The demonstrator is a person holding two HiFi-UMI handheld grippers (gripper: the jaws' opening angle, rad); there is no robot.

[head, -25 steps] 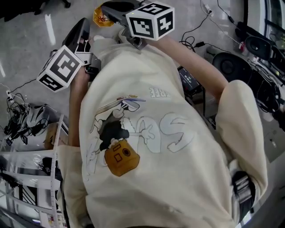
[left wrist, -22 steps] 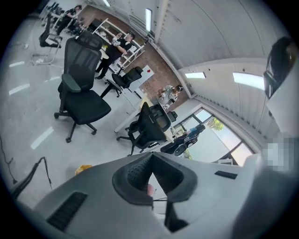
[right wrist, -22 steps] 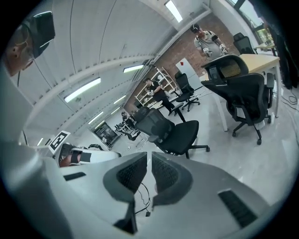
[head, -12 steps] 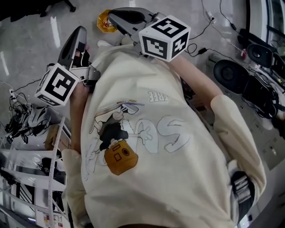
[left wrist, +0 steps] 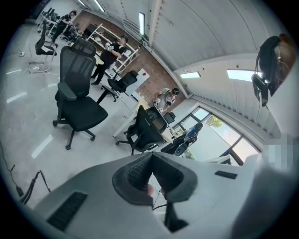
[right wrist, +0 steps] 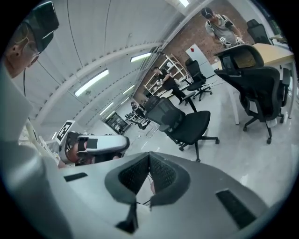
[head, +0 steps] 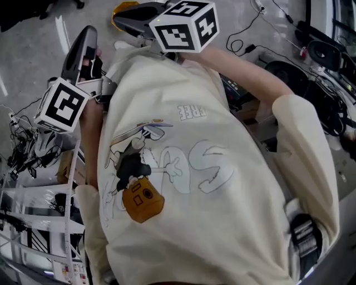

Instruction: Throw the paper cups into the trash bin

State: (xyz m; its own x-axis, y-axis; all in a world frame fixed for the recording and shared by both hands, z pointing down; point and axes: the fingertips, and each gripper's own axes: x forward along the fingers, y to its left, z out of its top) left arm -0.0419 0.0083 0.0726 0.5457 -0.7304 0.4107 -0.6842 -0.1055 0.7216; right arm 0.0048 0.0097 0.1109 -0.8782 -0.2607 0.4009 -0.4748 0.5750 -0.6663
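Left hand-held gripper (left wrist: 150, 154) and right hand-held gripper (right wrist: 149, 154) are clenching empty. Yellow thing (head: 127, 5) is lying on floor (head: 33, 33) near right tip.

Cream sweatshirt (head: 233, 183), chest: small print (head: 192, 112) reads "FREE", upside down from the head view. Big puffy letters (head: 208, 167) beneath it, not legible.

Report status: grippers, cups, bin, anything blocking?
Left gripper shut, empty. Right gripper shut, empty. No paper cups or trash bin in any view. Nothing close ahead; office chairs stand well off.
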